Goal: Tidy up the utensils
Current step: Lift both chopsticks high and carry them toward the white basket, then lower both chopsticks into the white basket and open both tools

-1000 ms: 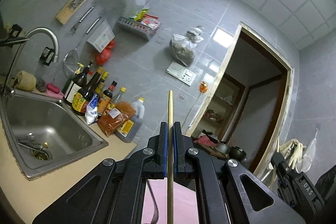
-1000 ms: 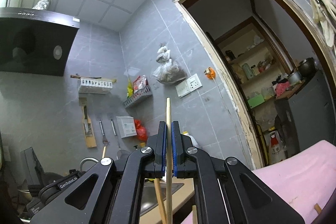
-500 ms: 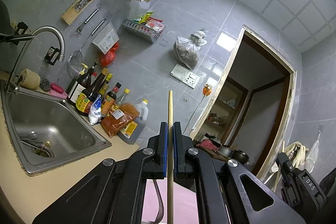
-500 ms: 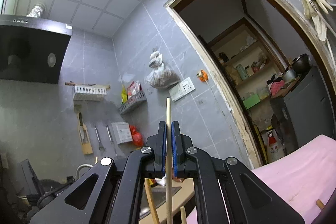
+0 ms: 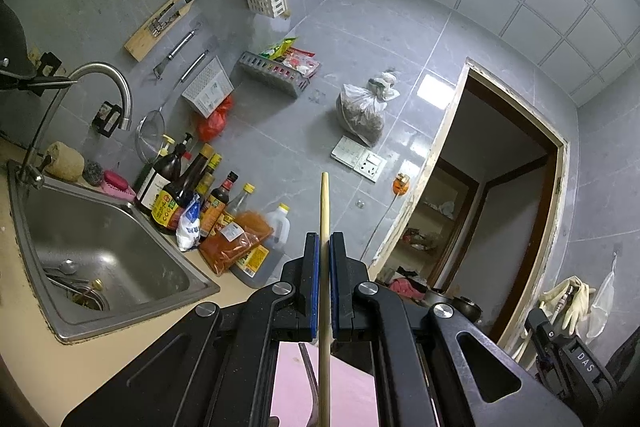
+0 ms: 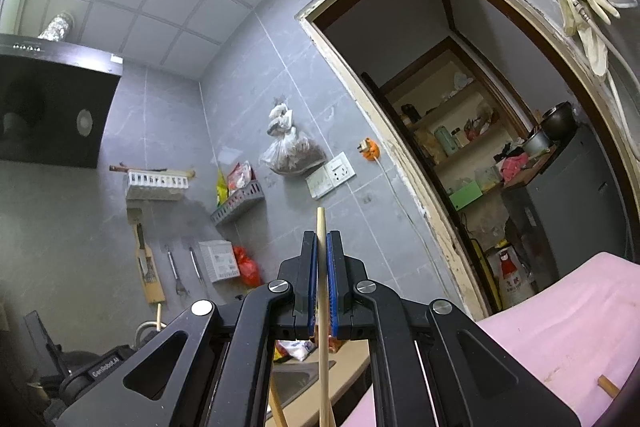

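Item: two wooden chopsticks, one per gripper.
- Left gripper (image 5: pixel 324 247): your jaws are clamped on a chopstick (image 5: pixel 324 203), tip raised up and to the right of the sink (image 5: pixel 100 247).
- Right gripper (image 6: pixel 322 245): jaws pinched on the second chopstick (image 6: pixel 320 223), also right of the sink, above the pink mat (image 6: pixel 560 339).
- Risk: each thin round stick is gripped at one narrow point; a quick swing could pivot or slide it out, likely toward the sink.
- Risk: long tails below your jaws may snag the mat.
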A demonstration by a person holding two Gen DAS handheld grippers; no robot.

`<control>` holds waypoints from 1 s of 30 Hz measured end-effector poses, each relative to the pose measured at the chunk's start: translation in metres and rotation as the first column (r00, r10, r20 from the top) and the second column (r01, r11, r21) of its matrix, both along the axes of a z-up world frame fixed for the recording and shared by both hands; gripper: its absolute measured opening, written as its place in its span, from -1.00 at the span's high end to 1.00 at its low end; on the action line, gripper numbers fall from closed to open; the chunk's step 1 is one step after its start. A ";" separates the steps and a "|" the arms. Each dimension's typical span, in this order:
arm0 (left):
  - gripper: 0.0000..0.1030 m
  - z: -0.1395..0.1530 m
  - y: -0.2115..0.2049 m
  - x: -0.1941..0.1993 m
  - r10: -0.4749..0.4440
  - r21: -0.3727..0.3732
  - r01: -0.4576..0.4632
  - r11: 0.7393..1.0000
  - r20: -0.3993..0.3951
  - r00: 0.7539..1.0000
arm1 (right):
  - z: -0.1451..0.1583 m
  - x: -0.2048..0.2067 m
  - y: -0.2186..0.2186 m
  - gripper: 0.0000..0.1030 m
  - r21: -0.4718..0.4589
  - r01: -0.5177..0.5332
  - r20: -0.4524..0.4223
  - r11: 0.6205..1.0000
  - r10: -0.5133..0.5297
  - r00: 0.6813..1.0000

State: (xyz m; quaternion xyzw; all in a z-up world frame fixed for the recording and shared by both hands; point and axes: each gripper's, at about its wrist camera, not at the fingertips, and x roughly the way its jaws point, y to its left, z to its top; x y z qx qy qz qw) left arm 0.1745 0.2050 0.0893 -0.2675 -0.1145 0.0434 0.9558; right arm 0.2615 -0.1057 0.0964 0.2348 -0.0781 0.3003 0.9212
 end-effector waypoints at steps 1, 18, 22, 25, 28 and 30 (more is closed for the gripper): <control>0.95 -0.001 0.000 0.000 -0.002 -0.004 0.002 1.000 -0.002 1.000 | 0.000 0.001 0.000 0.94 -0.003 -0.002 -0.004 1.000 0.002 1.000; 0.95 -0.005 -0.011 0.003 0.020 0.033 -0.019 0.999 -0.019 1.000 | -0.011 -0.005 0.011 0.94 -0.087 -0.041 -0.040 0.995 0.037 0.999; 0.95 -0.006 -0.016 0.002 0.036 0.051 -0.036 0.998 -0.013 0.999 | -0.010 -0.008 0.016 0.94 -0.108 -0.048 -0.030 0.993 0.045 0.999; 0.95 -0.007 -0.019 0.002 0.035 0.066 -0.034 0.997 -0.015 0.999 | -0.010 -0.009 0.019 0.94 -0.119 -0.053 -0.026 0.991 0.051 0.998; 0.95 -0.009 -0.023 0.001 0.032 0.091 -0.029 0.995 -0.027 0.999 | -0.011 -0.010 0.020 0.94 -0.128 -0.058 -0.026 0.990 0.055 0.998; 0.95 -0.011 -0.025 0.000 0.026 0.109 -0.022 0.994 -0.038 0.999 | -0.011 -0.009 0.020 0.94 -0.132 -0.065 -0.031 0.989 0.061 0.998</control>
